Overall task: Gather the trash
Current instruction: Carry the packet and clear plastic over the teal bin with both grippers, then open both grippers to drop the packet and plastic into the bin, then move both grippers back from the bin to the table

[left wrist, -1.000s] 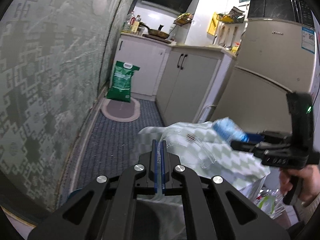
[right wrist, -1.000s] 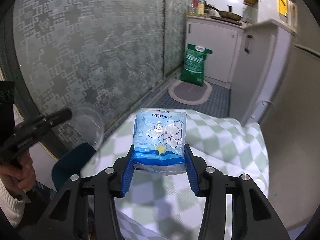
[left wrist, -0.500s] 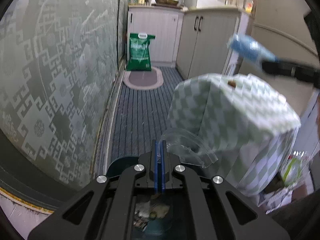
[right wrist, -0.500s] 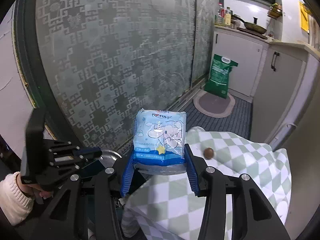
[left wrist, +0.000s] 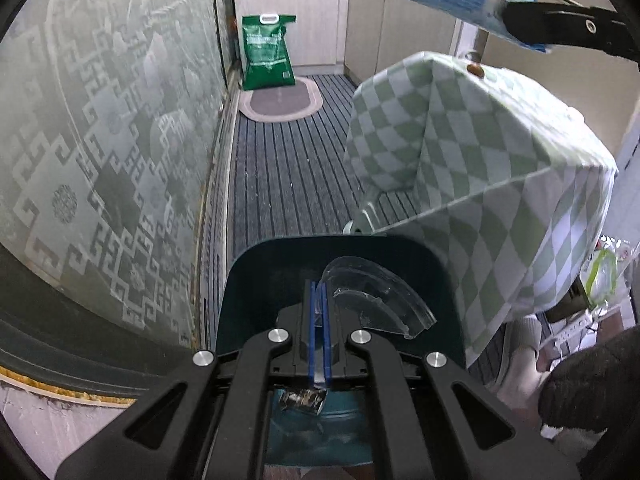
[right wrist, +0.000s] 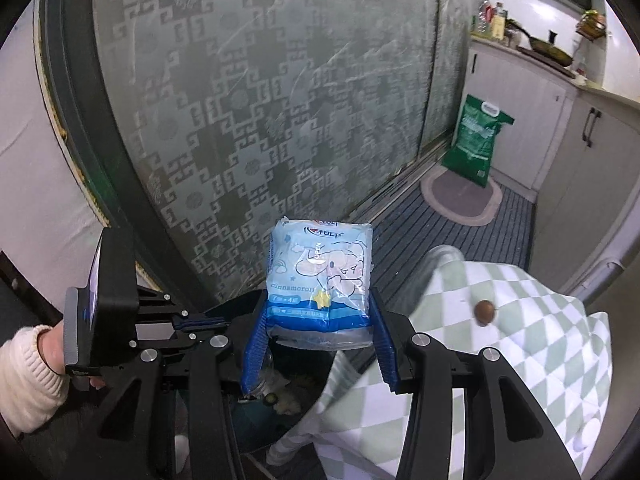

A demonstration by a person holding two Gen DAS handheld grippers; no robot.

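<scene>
Two pieces of trash are held, one in each gripper. A clear plastic lid fragment [left wrist: 376, 304] is pinched by its edge between the closed blue pads of the left gripper [left wrist: 319, 312]; its curved, half-round shape is fanned out to the right of the pads, with its broken edge turned downward, directly above the open dark green trash bin [left wrist: 256, 280], in which crumpled scraps are seen. A light blue tissue pack [right wrist: 322, 276] is clamped across its lower part by the right gripper [right wrist: 318, 344], which is closed on its two sides. The pack is held upright, its long axis running away from the gripper, and its printed face, with a cartoon figure and an "OPEN" flap, is turned toward the camera. It is held above the bin's rim, beside the green-checked tablecloth [right wrist: 520, 360], on which a small brown nut [right wrist: 484, 312] is resting.
</scene>
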